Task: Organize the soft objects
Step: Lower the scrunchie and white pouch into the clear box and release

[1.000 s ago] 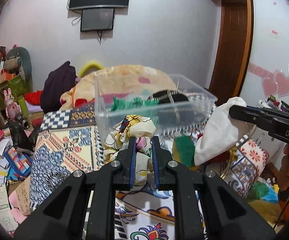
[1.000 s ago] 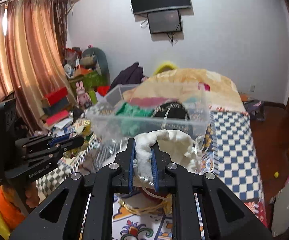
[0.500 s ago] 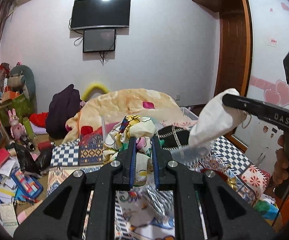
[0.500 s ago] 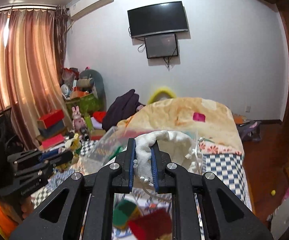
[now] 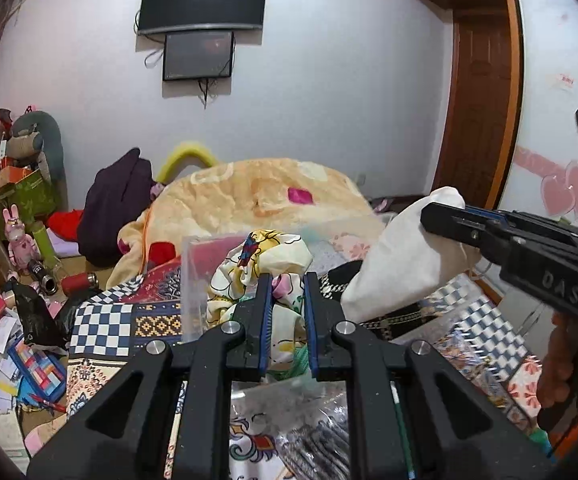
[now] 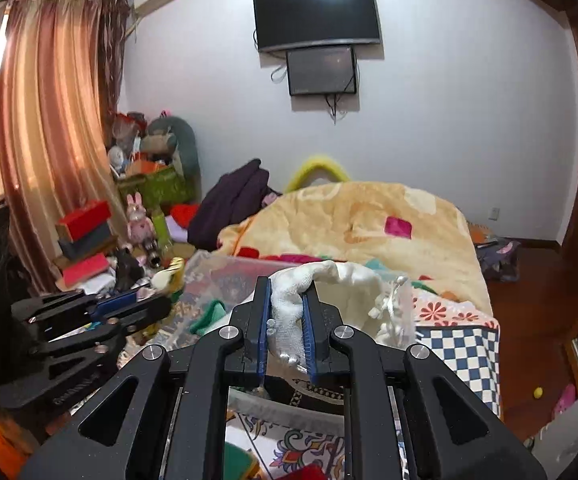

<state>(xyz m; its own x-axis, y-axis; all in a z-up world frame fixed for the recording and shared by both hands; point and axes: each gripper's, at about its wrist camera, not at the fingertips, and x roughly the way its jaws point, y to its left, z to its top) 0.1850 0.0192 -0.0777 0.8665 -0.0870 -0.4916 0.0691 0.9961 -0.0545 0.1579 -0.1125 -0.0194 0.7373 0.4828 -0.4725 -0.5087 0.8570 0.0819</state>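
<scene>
Cluttered bedding lay below, with the clear bin (image 5: 197, 280) on the bed ahead of and beneath both grippers. Left hand-held gripper (image 5: 285, 312) was clamped on a floral cloth (image 5: 265, 264) hanging just over the bin's near wall, so it seemed the nearer. Right hand-held gripper (image 6: 287, 320) was closed on a white pouch (image 6: 353, 292) held above the bin's right side.

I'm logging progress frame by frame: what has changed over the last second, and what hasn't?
Both grippers rose: the clear plastic bin dropped lower in both views and more of the room shows. The left gripper stays shut on the floral cloth, and the right gripper stays shut on the white cloth. Nothing was released; the bin's contents look unchanged.
</scene>
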